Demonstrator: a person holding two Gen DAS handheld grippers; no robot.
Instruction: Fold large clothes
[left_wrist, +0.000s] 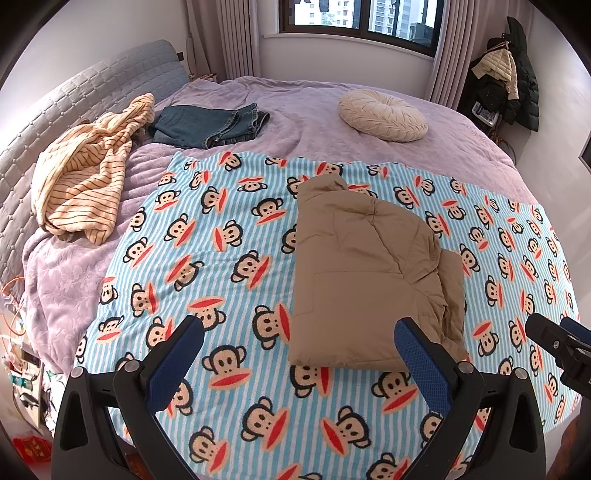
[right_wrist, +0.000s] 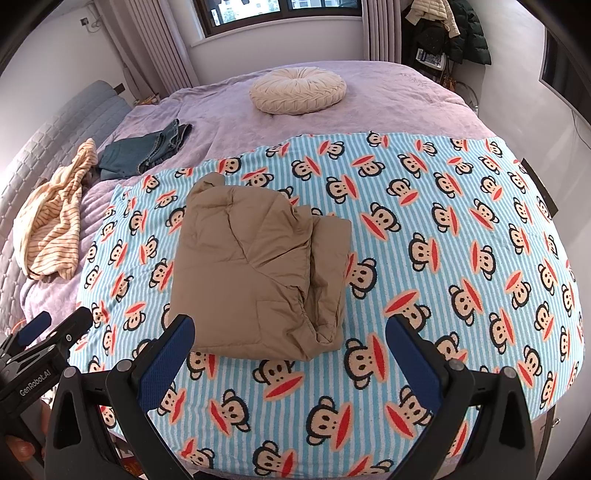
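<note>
Daylight from the window is falling across a bed (left_wrist: 332, 110) spread with a lilac cover, and over its near half a striped monkey-print blanket (left_wrist: 229, 229) is lying flat as the folding surface. On that blanket a tan padded jacket (left_wrist: 362, 280) is sitting as a compact, layered bundle, its sides already turned in and its loose folded edges bunching toward the right. Judging by that shape, the folding of this garment is looking close to done, and the step in hand appears to be a pause between folds or the finish of this piece. Both tools are hovering off the cloth: the left gripper (left_wrist: 299, 350) is holding its jaws wide apart with nothing between them, and the right gripper (right_wrist: 290, 350) is doing the same. From the left wrist view the jacket's near hem is lying just beyond and toward the right finger; from the right wrist view it is lying toward the left finger.

Next, either a last halving of the bundle or moving on seems likely. A striped cream garment (left_wrist: 85, 173) is lying crumpled near the headboard, beside folded jeans (left_wrist: 207, 125) and well apart from a round cushion (left_wrist: 382, 114).
</note>
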